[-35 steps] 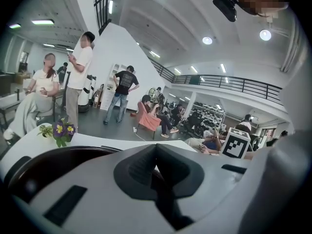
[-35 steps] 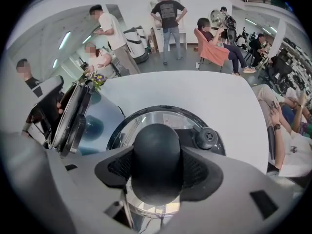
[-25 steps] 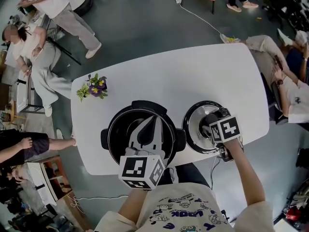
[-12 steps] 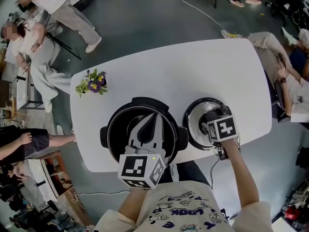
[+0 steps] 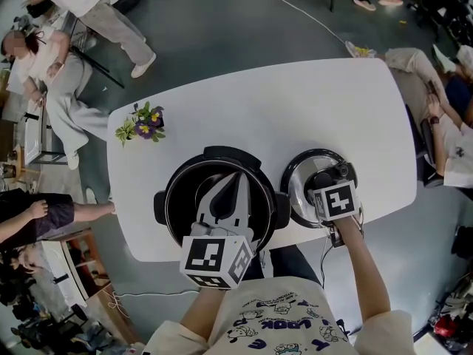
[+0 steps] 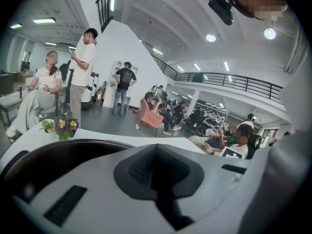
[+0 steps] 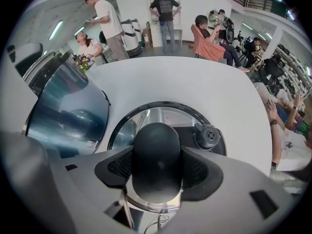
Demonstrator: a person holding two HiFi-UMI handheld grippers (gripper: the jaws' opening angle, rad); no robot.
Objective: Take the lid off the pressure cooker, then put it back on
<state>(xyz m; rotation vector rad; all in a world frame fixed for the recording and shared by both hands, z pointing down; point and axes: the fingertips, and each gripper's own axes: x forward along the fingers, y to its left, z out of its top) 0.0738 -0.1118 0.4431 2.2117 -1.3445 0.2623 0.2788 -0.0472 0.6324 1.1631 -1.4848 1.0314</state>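
Keep right gripper [image 7: 157, 168] clamped on round black knob [image 7: 157, 147] of shiny steel lid [image 7: 163, 116], lying on white bench [image 7: 195, 82] just right of open black pressure cooker [image 5: 222, 154]. Hold closed, empty left gripper [image 5: 236, 191] clear of rim. Lift straight, centre, lower level.

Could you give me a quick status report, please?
Left gripper shut, empty, over the open pot. Right gripper clamped on the knob; lid off, beside the pot. Nothing between them.

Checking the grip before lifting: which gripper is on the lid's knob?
The right gripper, clamped on the round black knob of the shiny steel lid; the left gripper is shut, empty, over the open black cooker pot.
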